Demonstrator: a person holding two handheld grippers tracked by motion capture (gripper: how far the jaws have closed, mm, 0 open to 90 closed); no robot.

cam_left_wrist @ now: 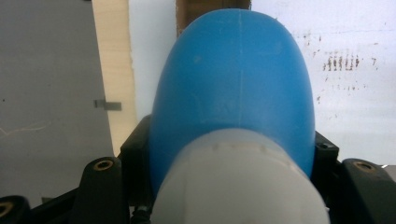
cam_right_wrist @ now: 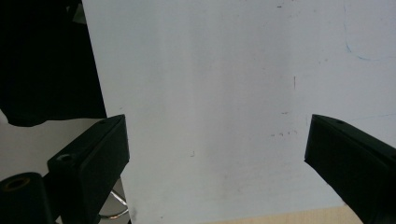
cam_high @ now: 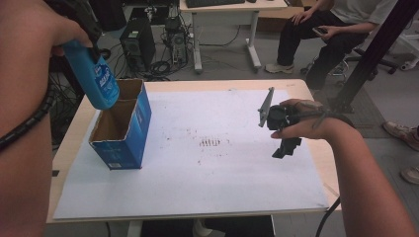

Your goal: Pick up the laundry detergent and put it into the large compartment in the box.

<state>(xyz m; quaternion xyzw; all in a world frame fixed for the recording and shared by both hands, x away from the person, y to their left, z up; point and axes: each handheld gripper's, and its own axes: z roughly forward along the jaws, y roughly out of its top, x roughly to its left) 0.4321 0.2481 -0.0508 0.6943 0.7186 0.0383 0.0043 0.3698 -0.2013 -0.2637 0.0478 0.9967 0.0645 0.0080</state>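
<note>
You had the blue bottle clamped in the jaws of your left gripper, hanging base-down above the near end of the open blue box at the tabletop's left edge. Judging by that, lowering it in came next, and the narrow opening called for a straight drop between the walls. Your right gripper rested with jaws wide and empty over the white sheet, with open room between it and the box.
</note>
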